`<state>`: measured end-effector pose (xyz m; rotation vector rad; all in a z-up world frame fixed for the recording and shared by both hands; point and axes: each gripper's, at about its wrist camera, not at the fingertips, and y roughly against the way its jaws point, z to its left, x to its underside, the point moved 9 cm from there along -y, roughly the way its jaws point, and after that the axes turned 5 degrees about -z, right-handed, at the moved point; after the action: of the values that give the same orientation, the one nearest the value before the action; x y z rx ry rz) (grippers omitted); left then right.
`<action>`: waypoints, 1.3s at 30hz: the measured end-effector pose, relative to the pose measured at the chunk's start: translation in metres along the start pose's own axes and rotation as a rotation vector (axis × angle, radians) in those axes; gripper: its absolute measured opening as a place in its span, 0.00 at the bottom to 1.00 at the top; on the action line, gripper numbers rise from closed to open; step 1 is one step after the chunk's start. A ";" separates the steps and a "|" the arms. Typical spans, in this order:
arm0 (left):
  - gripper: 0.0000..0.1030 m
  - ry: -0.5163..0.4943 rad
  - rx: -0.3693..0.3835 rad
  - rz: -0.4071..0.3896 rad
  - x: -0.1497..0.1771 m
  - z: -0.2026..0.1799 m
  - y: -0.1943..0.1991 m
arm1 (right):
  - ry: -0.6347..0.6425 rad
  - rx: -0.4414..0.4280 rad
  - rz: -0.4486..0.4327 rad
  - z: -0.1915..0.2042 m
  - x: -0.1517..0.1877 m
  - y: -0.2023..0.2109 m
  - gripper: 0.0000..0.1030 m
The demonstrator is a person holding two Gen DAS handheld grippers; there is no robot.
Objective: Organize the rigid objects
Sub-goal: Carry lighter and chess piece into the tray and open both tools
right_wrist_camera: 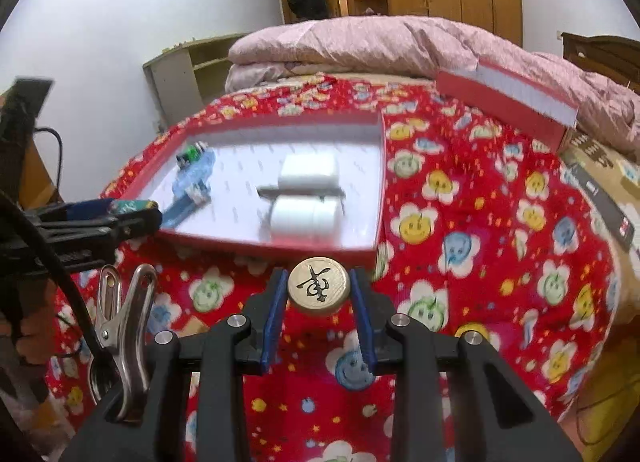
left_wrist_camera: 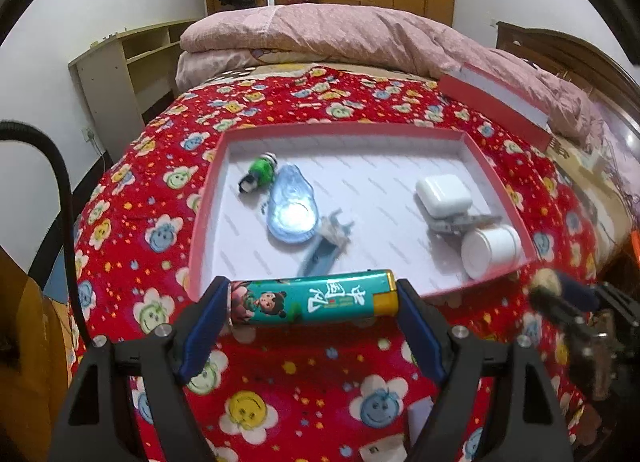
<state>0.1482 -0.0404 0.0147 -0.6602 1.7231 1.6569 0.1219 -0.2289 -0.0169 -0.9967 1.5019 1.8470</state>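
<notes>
Two tools hover just short of the red box (left_wrist_camera: 208, 198) on the bed: left tool (left_wrist_camera: 313, 300) pinches a lighter (left_wrist_camera: 312, 302), right tool (right_wrist_camera: 319, 292) a round stamp (right_wrist_camera: 319, 289). Next, likely: carry both over the rim, release.

A pink quilt (left_wrist_camera: 328, 34) lies beyond the red flowered bedspread (left_wrist_camera: 304, 378).

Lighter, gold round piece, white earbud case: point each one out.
lighter (left_wrist_camera: 312, 298), left wrist view, on the middle of its teal printed body.
gold round piece (right_wrist_camera: 319, 289), right wrist view, on its marked top face.
white earbud case (left_wrist_camera: 442, 195), left wrist view, on its lid.
</notes>
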 end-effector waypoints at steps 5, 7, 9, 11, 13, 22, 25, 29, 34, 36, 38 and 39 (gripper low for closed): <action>0.82 0.015 -0.006 -0.001 -0.015 0.006 -0.009 | 0.028 -0.003 -0.024 0.006 -0.025 -0.001 0.32; 0.82 0.014 -0.005 -0.003 -0.020 0.007 -0.013 | 0.033 -0.008 -0.025 0.008 -0.035 -0.007 0.32; 0.82 0.010 -0.001 -0.009 -0.026 0.007 -0.017 | 0.034 -0.008 -0.024 0.009 -0.044 -0.016 0.32; 0.82 0.010 0.001 -0.016 -0.031 0.008 -0.022 | 0.032 -0.012 -0.025 0.011 -0.052 -0.026 0.32; 0.82 0.020 0.000 -0.012 -0.035 0.010 -0.028 | 0.025 -0.019 -0.029 0.012 -0.060 -0.036 0.32; 0.82 -0.012 -0.031 -0.009 -0.056 0.007 -0.056 | 0.018 -0.034 -0.032 0.013 -0.086 -0.076 0.32; 0.82 -0.005 -0.030 -0.002 -0.059 0.008 -0.064 | 0.011 -0.029 -0.022 0.011 -0.087 -0.087 0.32; 0.82 -0.006 -0.037 0.006 -0.060 0.009 -0.075 | 0.006 -0.013 -0.007 0.006 -0.083 -0.100 0.32; 0.82 0.007 -0.039 0.033 -0.056 0.010 -0.090 | 0.019 0.008 -0.003 0.005 -0.077 -0.109 0.32; 0.82 0.013 -0.042 0.044 -0.053 0.011 -0.095 | 0.023 0.013 -0.009 0.004 -0.077 -0.110 0.32; 0.82 0.019 -0.041 0.050 -0.052 0.012 -0.098 | 0.008 0.011 -0.013 0.003 -0.077 -0.111 0.32; 0.82 0.021 -0.042 0.054 -0.051 0.012 -0.100 | -0.001 0.008 -0.016 0.001 -0.077 -0.111 0.32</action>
<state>0.2577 -0.0398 -0.0134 -0.6581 1.7389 1.7324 0.2542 -0.2003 -0.0162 -1.0016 1.4956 1.8281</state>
